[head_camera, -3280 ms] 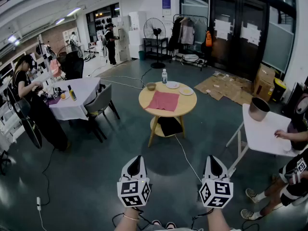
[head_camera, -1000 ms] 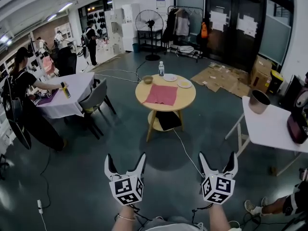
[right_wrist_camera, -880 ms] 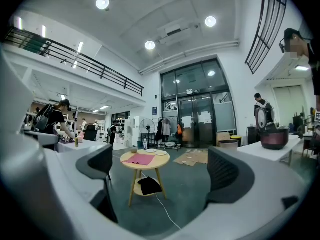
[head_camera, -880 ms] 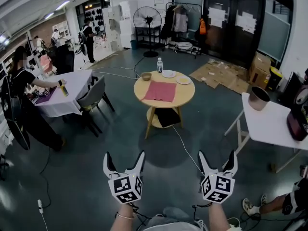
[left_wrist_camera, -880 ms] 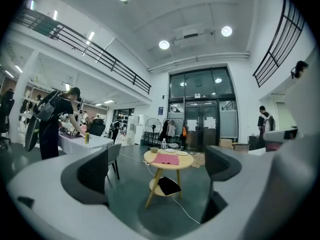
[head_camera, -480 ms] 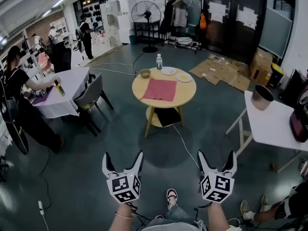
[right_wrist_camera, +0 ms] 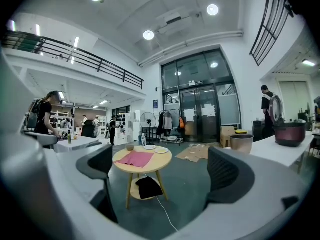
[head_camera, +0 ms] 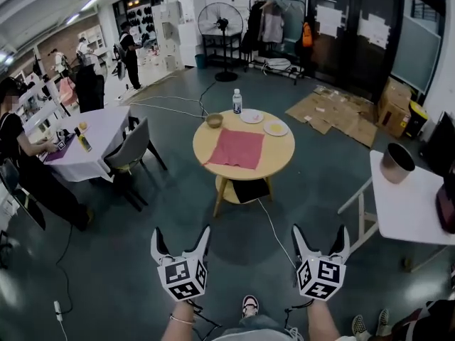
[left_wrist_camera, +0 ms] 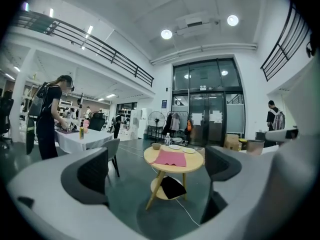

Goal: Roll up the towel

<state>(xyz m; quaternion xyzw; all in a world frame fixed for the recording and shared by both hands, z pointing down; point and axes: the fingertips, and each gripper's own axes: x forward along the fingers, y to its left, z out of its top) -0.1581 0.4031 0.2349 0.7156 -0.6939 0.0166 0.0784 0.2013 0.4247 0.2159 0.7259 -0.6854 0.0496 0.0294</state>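
Both open and empty, my left claw (head_camera: 181,234) and right claw (head_camera: 320,231) hang far from the towel (head_camera: 236,148); I must approach the table (head_camera: 279,160).

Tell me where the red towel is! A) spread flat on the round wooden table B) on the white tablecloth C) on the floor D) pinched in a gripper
A: the towel lies flat on the round table; the left gripper and right gripper are open and empty.
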